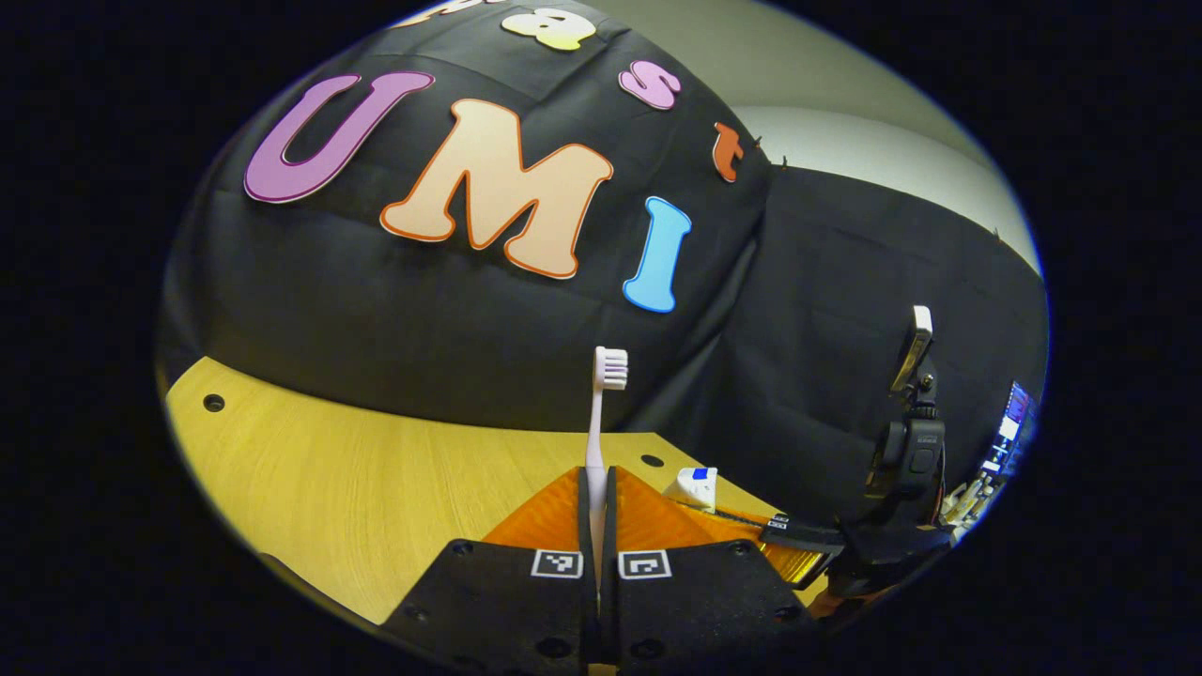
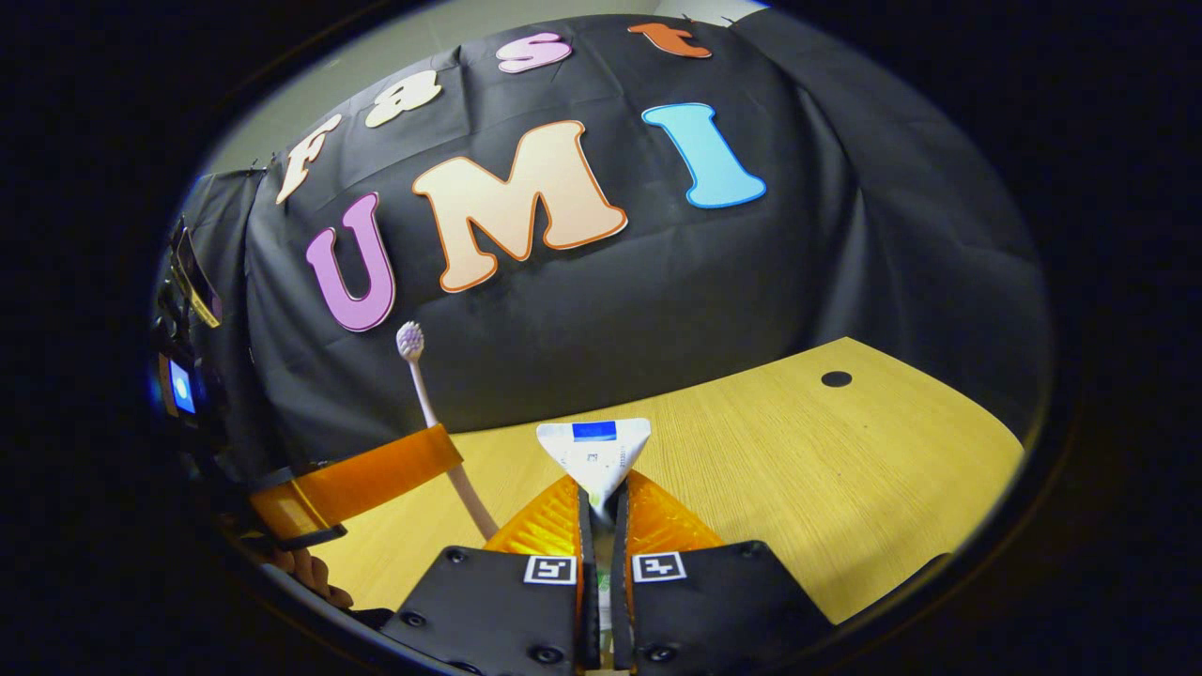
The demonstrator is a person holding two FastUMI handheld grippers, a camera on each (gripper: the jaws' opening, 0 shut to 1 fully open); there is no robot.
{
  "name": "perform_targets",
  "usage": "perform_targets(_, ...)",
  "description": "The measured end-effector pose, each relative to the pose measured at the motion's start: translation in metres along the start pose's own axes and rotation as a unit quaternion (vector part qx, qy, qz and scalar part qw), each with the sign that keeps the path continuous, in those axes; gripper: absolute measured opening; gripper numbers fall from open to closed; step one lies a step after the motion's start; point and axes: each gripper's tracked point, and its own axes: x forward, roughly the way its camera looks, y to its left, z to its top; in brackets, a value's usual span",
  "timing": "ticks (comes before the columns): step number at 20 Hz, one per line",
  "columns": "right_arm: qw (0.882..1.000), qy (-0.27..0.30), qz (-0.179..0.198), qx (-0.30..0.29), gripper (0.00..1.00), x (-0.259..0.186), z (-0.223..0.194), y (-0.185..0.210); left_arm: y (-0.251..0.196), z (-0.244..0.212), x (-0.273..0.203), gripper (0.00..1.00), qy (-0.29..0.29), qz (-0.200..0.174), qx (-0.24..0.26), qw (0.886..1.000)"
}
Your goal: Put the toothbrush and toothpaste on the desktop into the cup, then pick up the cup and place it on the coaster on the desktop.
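Two grippers: toothbrush [image 1: 598, 413], toothpaste [image 2: 593, 453] clamped.

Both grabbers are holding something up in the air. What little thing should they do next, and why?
Probably carry the toothbrush toward the cup and lower it in. The left gripper is already shut on its handle, bristles up, and the right gripper is shut on the toothpaste. Both are lifted off the desktop, so nothing is left to pick up.

left gripper [image 1: 598, 488] | jaws clamp toothbrush [image 1: 601, 413] upright | above desktop [image 1: 376, 488]
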Motion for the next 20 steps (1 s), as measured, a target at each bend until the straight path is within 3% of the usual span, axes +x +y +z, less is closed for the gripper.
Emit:
perform_targets(5,1.000,-0.008,-0.005,0.028,0.22,-0.017,-0.001,-0.006,-0.012,-0.016,0.005,0.00,-0.011,-0.028,-0.013,0.999)
perform_targets(7,0.999,-0.014,-0.007,0.038,0.41,-0.028,0.001,-0.009,-0.013,-0.021,0.005,0.00,-0.008,-0.031,-0.009,0.999)
perform_targets(10,0.998,-0.033,-0.026,0.040,0.84,-0.043,0.012,-0.022,-0.014,-0.029,0.005,0.00,-0.002,-0.036,-0.009,0.999)
perform_targets(12,0.998,-0.038,-0.042,0.033,0.85,-0.052,0.014,-0.034,-0.018,-0.036,0.008,0.00,0.003,-0.042,-0.009,0.999)
perform_targets(13,0.998,-0.038,-0.047,0.027,0.94,-0.055,0.014,-0.039,-0.019,-0.043,0.009,0.00,0.009,-0.045,-0.007,0.999)
perform_targets(14,0.998,-0.037,-0.054,0.024,0.98,-0.057,0.014,-0.044,-0.022,-0.053,0.006,0.00,0.019,-0.048,-0.001,0.999)
perform_targets(20,0.997,-0.014,-0.071,0.014,0.98,-0.078,0.001,-0.055,-0.032,-0.089,-0.008,0.07,0.066,-0.075,0.014,0.995)
